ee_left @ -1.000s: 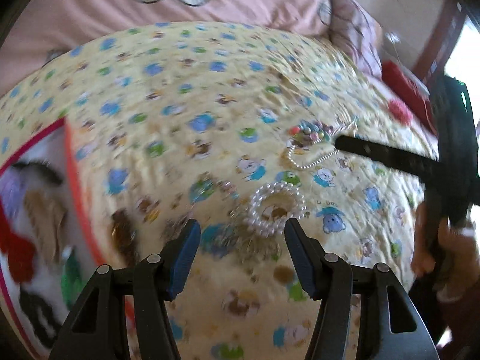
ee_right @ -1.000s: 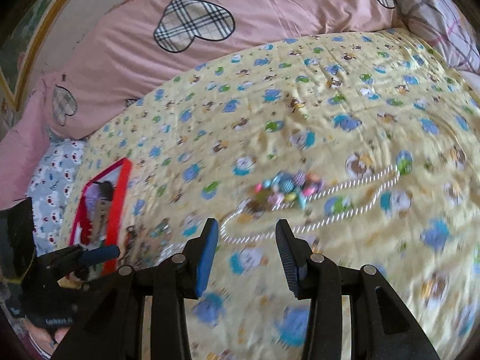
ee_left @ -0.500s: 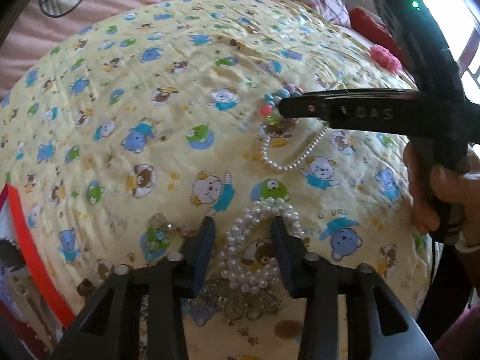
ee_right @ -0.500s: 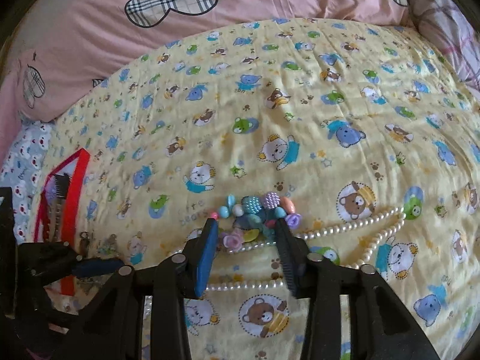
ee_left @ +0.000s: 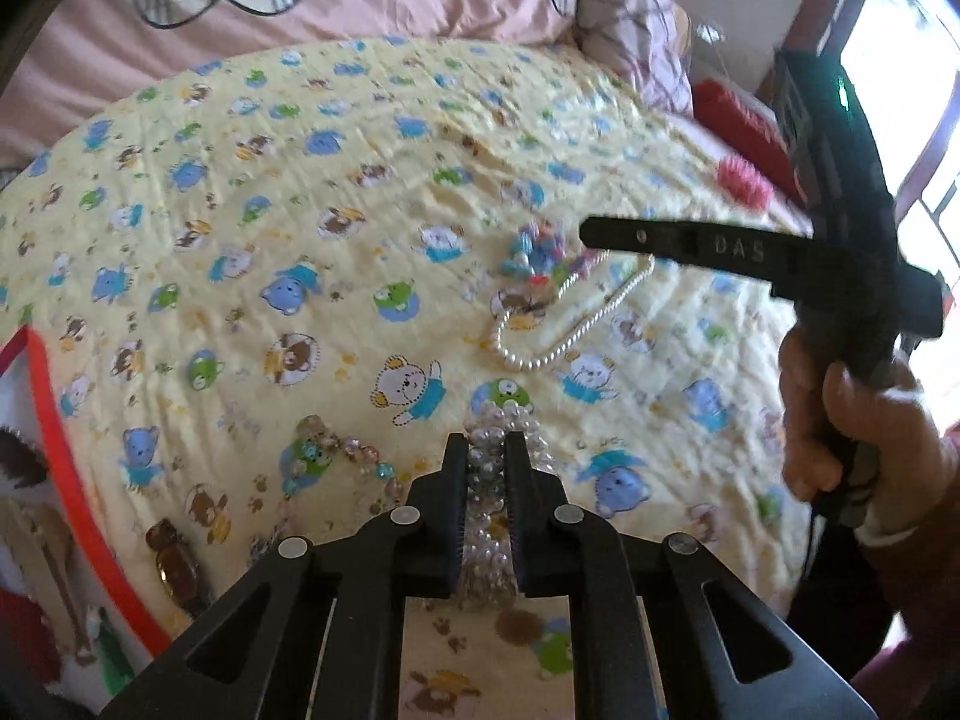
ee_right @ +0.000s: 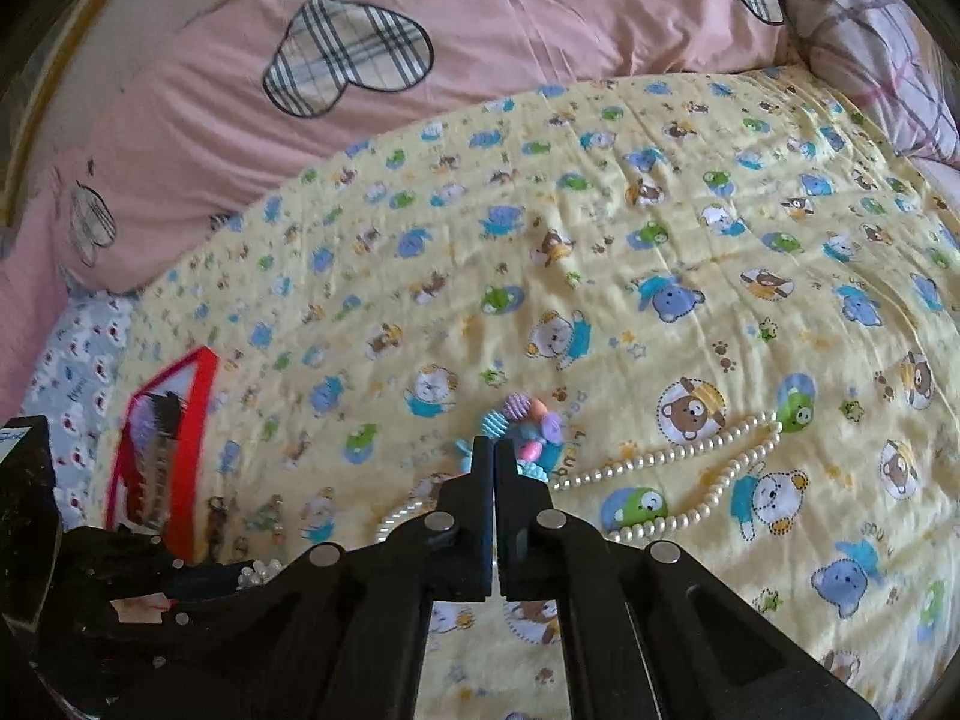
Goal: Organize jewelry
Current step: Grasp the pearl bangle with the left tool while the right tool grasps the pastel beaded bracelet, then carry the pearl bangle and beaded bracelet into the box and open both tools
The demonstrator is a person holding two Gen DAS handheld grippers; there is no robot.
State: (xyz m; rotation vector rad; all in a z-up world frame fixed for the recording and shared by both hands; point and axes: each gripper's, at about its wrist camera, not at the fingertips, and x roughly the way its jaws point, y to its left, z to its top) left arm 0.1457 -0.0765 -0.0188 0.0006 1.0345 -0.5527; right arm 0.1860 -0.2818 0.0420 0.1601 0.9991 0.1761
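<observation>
My left gripper (ee_left: 487, 450) is shut on a white pearl bracelet (ee_left: 487, 471) that lies on the yellow bear-print blanket (ee_left: 336, 192). My right gripper (ee_right: 494, 450) is shut on a bunch of coloured beads (ee_right: 528, 420) joined to a long pearl necklace (ee_right: 690, 480). In the left wrist view the right gripper's finger (ee_left: 690, 246) reaches over the coloured beads (ee_left: 540, 252), and the necklace (ee_left: 564, 330) loops below it. A clear bead bracelet (ee_left: 342, 450) and a brown bead piece (ee_left: 171, 564) lie left of my left gripper.
A red-rimmed box (ee_left: 66, 480) with items inside stands at the left; it also shows in the right wrist view (ee_right: 162, 450). Pink pillows (ee_right: 420, 48) lie at the back. A red cushion (ee_left: 738, 126) and a pink hair tie (ee_left: 744, 180) sit at the right edge.
Both grippers have closed: the left on the pearl bracelet, the right on the coloured beads of the necklace. Both moved forward onto their pieces before closing.
</observation>
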